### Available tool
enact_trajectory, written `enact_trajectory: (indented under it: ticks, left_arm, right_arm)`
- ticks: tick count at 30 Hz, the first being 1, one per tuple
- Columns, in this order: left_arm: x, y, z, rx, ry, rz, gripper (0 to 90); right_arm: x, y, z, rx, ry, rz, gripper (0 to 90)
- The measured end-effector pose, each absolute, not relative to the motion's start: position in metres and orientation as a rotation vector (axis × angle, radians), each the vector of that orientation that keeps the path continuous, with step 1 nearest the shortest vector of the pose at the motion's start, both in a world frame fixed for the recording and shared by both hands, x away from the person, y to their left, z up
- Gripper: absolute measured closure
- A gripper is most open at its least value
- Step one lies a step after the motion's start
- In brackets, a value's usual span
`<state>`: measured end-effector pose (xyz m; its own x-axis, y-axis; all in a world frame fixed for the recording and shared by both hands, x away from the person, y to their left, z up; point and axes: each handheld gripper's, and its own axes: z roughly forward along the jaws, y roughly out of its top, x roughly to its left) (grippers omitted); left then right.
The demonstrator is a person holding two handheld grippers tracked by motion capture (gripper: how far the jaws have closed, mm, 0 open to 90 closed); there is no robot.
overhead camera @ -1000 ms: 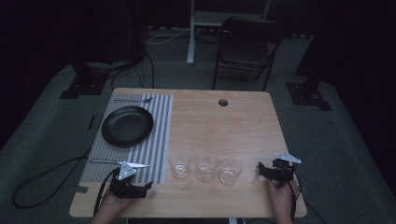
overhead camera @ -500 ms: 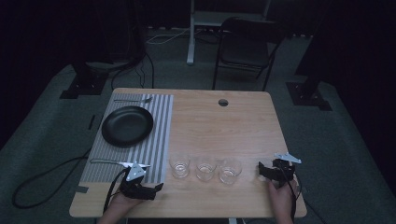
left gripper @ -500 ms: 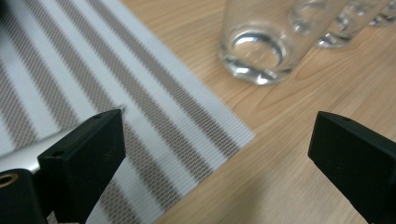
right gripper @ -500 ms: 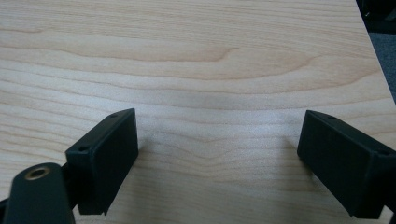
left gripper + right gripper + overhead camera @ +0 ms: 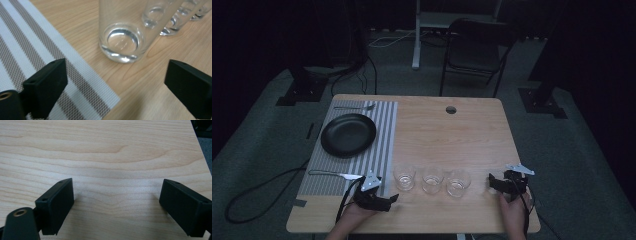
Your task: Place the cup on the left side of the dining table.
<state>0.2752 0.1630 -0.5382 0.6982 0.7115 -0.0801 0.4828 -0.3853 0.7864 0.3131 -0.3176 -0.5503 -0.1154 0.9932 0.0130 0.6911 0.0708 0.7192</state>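
- The nearest glass [image 5: 121, 37] stands upright on the bare wood close to the table's near edge, leftmost in a row of three, just off the right edge of the striped placemat [image 5: 384, 130].
- My left gripper [image 5: 393, 199] lies low at the near edge, beside the mat's near right corner, pointing at that glass. Its jaws stand apart, have just been closing a little, and hold nothing; the glass is ahead of them, not between them.
- In my left gripper view the other two glasses line up behind the first one, the middle glass [image 5: 432, 179] and the far glass [image 5: 458, 182], set close together.
- My right gripper [image 5: 493, 184] rests near the table's near right corner, just right of the far glass, jaws spread wide over bare wood, empty.
- On the mat a black plate [image 5: 348, 134] sits toward the far left, a fork [image 5: 354, 107] along the mat's far edge, a knife [image 5: 334, 174] near its front edge, just left of my left hand [image 5: 357, 215].
- Nothing lies between my left gripper and the nearest glass.
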Motion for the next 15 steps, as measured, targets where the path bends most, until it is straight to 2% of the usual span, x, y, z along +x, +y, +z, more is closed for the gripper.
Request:
enact_trajectory:
  ticks: [15]
  left_arm:
    - [0.285,0.139,-0.535,1.989,0.879,0.364,6.1]
  right_arm:
    - [0.313,-0.318,-0.550,1.667,1.862,0.803,11.9]
